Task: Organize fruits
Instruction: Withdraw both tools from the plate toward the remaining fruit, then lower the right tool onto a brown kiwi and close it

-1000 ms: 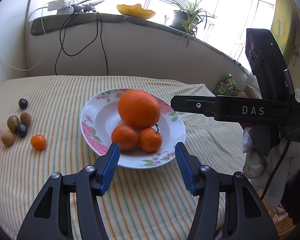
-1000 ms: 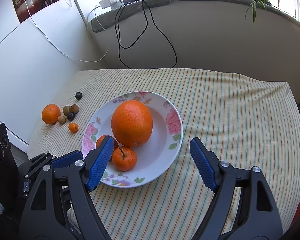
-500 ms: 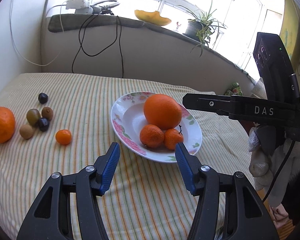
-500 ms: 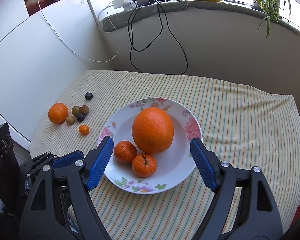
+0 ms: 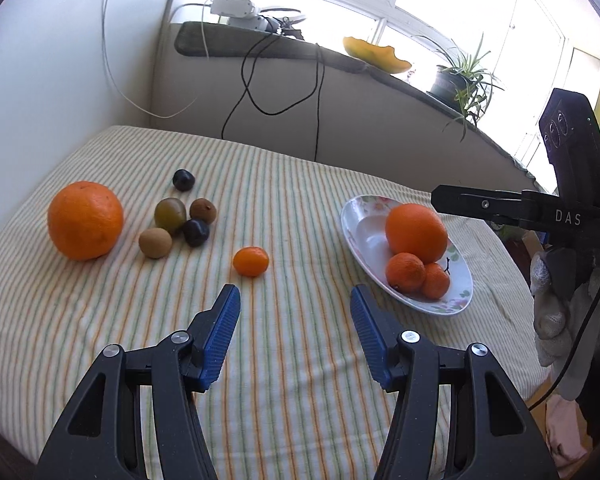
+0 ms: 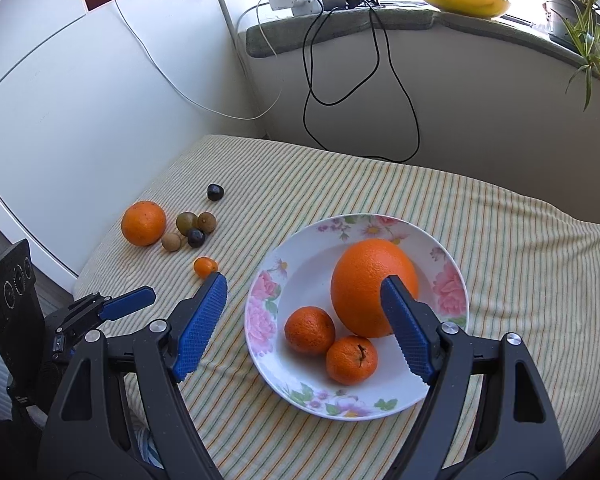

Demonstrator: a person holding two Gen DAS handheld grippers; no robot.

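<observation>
A flowered white plate [image 6: 260,320] [image 5: 364,236] on the striped cloth holds a large orange [image 6: 374,286] [image 5: 416,232] and two mandarins [image 6: 310,330] [image 5: 406,272]. Loose on the cloth to the left lie a second orange [image 5: 85,220] [image 6: 144,223], a small kumquat [image 5: 251,261] [image 6: 205,267], and a cluster of several small brown, green and dark fruits [image 5: 180,216] [image 6: 192,230]. My left gripper [image 5: 296,300] is open and empty, just short of the kumquat. My right gripper [image 6: 304,286] is open and empty above the plate's near side.
The striped cloth [image 5: 300,360] covers a table against a white wall. A windowsill behind carries a power strip [image 5: 236,8] with dangling black cables [image 5: 260,92], a yellow dish [image 5: 376,56] and a potted plant [image 5: 460,76]. The table edge drops off at the right.
Both views have swung left. The plate slid rightward in each view; the loose fruits have come nearer the left gripper. Both grippers kept their openings.
</observation>
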